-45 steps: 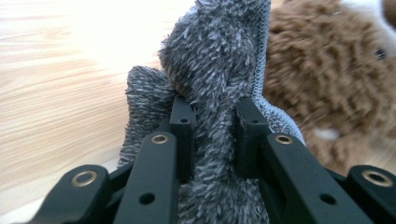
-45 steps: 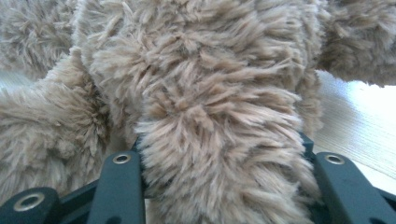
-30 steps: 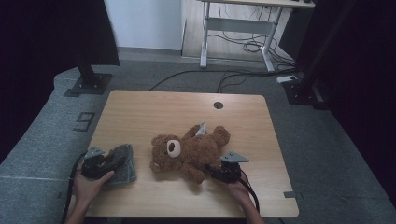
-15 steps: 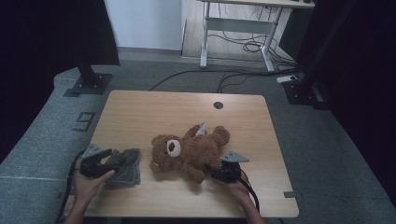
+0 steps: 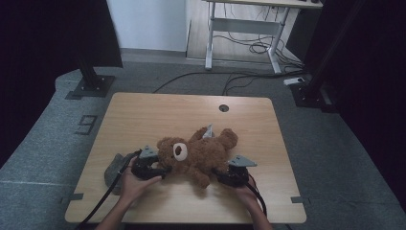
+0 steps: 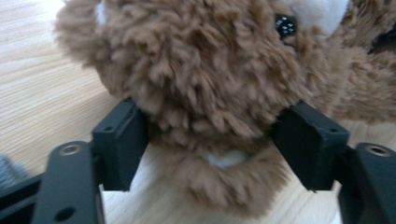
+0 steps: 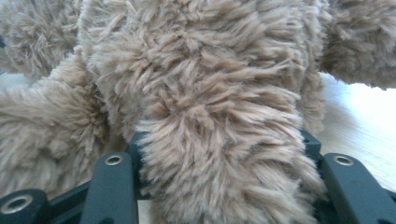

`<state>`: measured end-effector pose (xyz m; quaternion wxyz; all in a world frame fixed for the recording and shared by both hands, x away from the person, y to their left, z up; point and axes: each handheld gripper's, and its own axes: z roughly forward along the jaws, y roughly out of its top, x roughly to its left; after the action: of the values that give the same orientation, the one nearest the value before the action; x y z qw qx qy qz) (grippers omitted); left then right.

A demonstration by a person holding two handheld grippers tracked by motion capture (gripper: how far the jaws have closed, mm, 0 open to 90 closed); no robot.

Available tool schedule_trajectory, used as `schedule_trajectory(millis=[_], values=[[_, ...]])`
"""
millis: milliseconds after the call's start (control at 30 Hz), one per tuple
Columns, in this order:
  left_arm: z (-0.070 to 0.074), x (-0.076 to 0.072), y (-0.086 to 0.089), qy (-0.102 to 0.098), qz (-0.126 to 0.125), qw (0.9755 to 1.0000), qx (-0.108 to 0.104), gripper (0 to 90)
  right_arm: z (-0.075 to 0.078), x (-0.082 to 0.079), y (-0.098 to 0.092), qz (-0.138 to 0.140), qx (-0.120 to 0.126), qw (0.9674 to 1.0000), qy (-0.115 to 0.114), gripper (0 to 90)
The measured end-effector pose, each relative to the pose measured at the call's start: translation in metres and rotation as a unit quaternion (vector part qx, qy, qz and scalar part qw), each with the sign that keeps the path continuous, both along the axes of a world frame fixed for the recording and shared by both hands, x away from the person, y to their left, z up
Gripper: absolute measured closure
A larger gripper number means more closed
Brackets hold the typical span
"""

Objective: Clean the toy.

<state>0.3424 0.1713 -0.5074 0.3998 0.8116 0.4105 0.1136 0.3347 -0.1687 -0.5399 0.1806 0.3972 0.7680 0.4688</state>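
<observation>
High view, surface: a pale wooden table on grey carpet, with cables, a desk frame and dark stands behind its far edge.
High view, bear: a brown teddy bear lies on its back near the middle of the near half, head toward the left edge.
High view, cloth: a grey bundle lies near the left edge, behind the left hand.
High view, hands: the left gripper sits at the bear's head; the right gripper is at a lower limb, near the front edge.
Left gripper view: the black jaws stand apart at either side of the head, brushing the fur without squeezing; they have just closed a little.
Right gripper view: the jaws clamp a furry limb, having just eased wider.
</observation>
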Motion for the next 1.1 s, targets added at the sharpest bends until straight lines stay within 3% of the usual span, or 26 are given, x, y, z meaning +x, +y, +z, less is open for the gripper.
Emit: schedule_trajectory(millis=[267, 467, 700, 967, 1100], values=[[-0.010, 0.014, -0.004, 0.005, 0.004, 0.9999, -0.015, 32.3, -0.001, 0.012, -0.002, -0.010, 0.004, 0.9999, -0.006, 44.0], [-0.010, 0.022, -0.006, 0.002, 0.009, 0.9999, -0.014, 32.8, -0.001, 0.027, -0.002, -0.012, 0.003, 0.9998, -0.019, 42.6], [-0.009, 0.033, -0.006, 0.001, 0.022, 0.9995, -0.022, 33.3, 0.006, 0.045, 0.001, -0.020, -0.012, 0.9996, -0.017, 39.2], [-0.007, 0.034, -0.005, -0.003, 0.024, 0.9995, -0.019, 33.2, 0.005, 0.043, 0.001, -0.024, -0.013, 0.9993, -0.026, 34.3], [0.001, 0.029, -0.002, -0.018, 0.024, 0.9993, -0.024, 33.2, 0.011, 0.037, -0.002, -0.033, 0.005, 0.9987, -0.038, 31.6]])
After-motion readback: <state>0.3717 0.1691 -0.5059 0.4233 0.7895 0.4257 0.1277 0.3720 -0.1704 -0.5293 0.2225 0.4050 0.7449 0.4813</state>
